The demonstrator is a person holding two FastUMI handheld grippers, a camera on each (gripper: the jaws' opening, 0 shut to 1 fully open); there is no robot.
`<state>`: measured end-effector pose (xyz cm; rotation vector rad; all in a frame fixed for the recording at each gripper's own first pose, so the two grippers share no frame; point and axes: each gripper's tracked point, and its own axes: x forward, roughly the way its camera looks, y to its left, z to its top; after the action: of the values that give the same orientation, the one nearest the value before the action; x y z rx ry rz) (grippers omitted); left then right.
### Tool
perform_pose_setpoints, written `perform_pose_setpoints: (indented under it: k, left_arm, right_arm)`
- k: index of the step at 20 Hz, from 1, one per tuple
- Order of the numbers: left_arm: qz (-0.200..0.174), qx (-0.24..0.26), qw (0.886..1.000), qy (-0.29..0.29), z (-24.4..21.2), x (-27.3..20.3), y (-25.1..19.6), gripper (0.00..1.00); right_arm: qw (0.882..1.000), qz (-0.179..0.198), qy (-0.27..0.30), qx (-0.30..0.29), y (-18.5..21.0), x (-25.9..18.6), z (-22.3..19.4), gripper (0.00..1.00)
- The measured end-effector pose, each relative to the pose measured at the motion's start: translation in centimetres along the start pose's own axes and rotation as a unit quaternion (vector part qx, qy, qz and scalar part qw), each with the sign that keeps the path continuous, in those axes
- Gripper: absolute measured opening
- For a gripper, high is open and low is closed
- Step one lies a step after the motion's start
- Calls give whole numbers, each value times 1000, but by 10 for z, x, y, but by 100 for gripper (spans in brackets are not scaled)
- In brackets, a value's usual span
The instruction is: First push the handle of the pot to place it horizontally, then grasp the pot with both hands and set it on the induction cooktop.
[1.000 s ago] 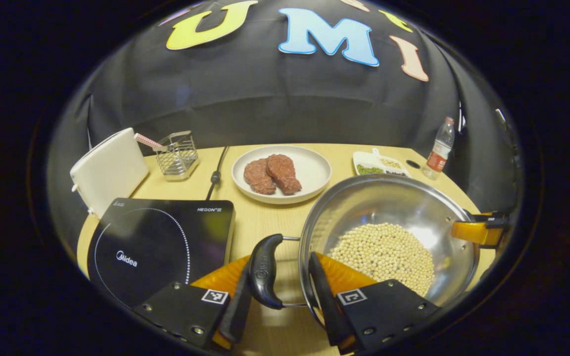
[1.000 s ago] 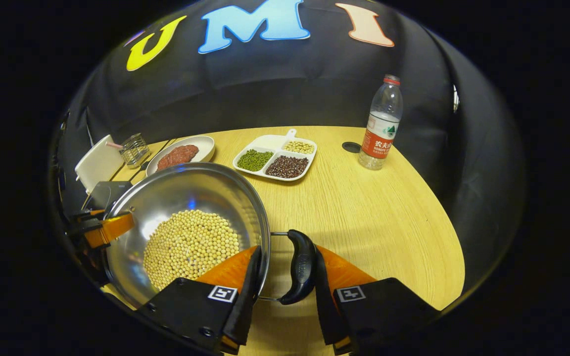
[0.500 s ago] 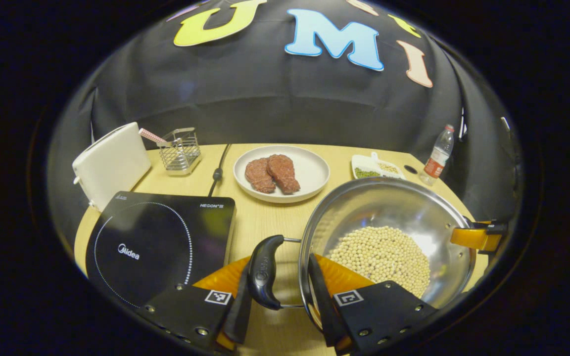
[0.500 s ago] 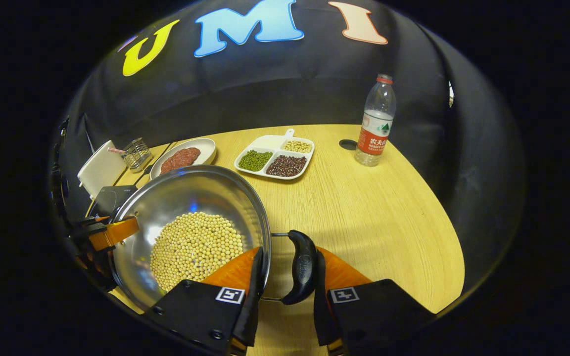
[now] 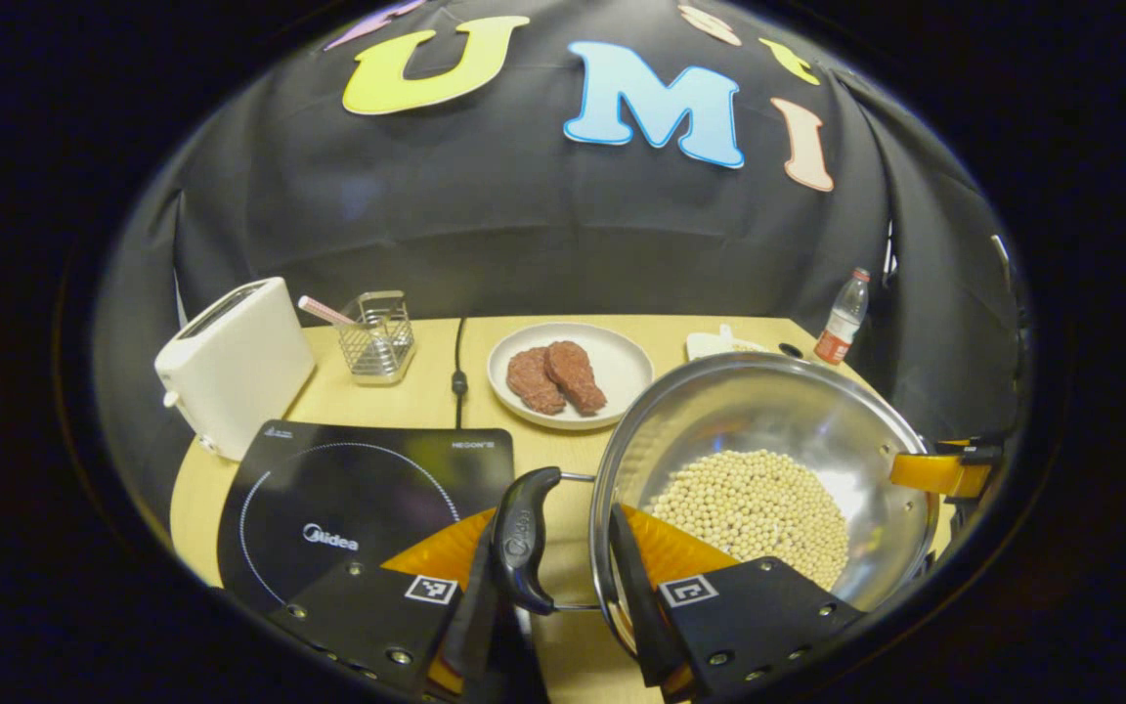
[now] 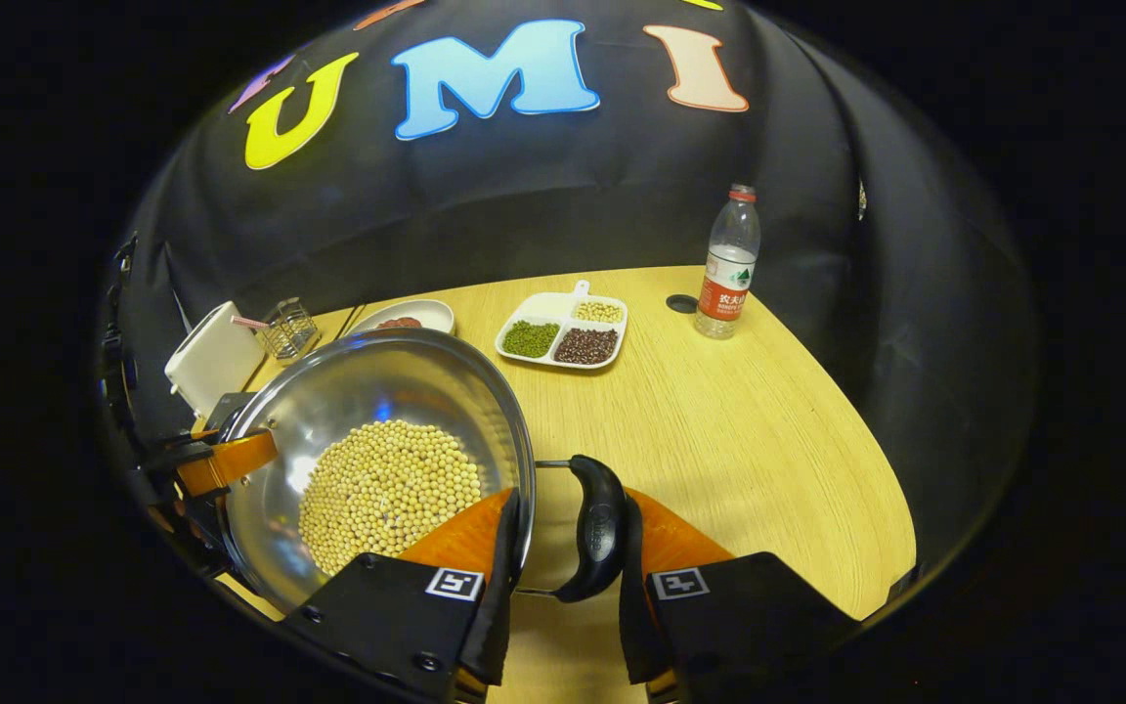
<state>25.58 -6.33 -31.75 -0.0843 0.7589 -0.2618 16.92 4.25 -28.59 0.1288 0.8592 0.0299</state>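
Table of pale wood stands against black cloth.

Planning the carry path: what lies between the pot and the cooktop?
In the left gripper view, just a bare strip of table separates the pot from the cooktop; the pot's black handle hangs over that gap.

A staged kitchen booth — black cloth wall behind a pale wooden table holding a black induction cooktop, white toaster (slots up) and 1 white plate of raw meat.
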Motion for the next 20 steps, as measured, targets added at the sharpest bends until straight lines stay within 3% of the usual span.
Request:
perform_pose_setpoints:
  k: [7,8,9,14,20]
  left_arm:
    - [11,-5,1000,-15,10,-24,56,59]
    - [13,-6,1000,-16,10,-28,64,59]
    - [16,-9,1000,-17,10,-31,74,59]
    - [29,-21,999,-18,5,-43,119,57]
    - [47,-24,998,-19,-1,-48,175,59]
  right_arm:
    - [1000,11,-13,3,54,-12,4,45]
    - [1000,13,-14,2,61,-12,5,48]
    - [1000,16,-14,1,70,-13,4,45]
    - [999,31,-16,-5,112,-13,5,48]
    - [999,47,-10,-7,160,-1,3,45]
